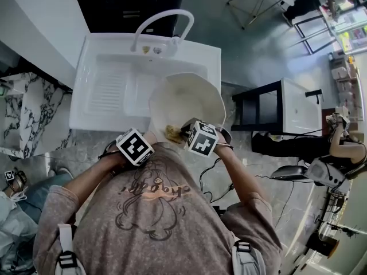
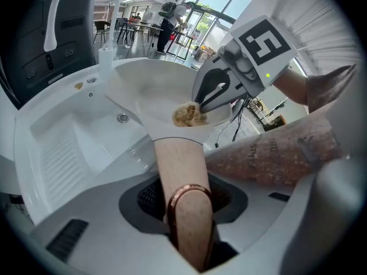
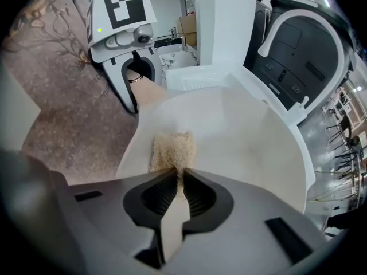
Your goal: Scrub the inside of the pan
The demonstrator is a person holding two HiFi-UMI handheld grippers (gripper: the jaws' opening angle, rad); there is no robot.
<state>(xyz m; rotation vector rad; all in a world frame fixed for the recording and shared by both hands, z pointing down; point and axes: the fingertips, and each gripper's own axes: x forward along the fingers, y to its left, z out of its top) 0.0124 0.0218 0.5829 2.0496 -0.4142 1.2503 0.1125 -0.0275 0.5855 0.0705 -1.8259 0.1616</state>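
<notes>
No plain word readable from here. Left cube [image 3: 121,7] on left gripper [image 3: 137,82]: black-and-white square marker, pattern only, no letters or digits. Right cube [image 2: 262,43] on right gripper [image 2: 200,105]: same kind of marker, different pattern. Shirt front [image 1: 150,192]: brown cartoon print with curly lettering, too warped to read. Sleeve [image 2: 269,150]: faint printed letters, illegible.

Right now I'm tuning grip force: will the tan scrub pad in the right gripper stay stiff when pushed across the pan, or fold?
Probably soft: the scrub pad looks coarse and fibrous, and the right gripper squeezes its edge thin. Pushed against the pan, it would likely bend. Its porous look suggests it is light.
</notes>
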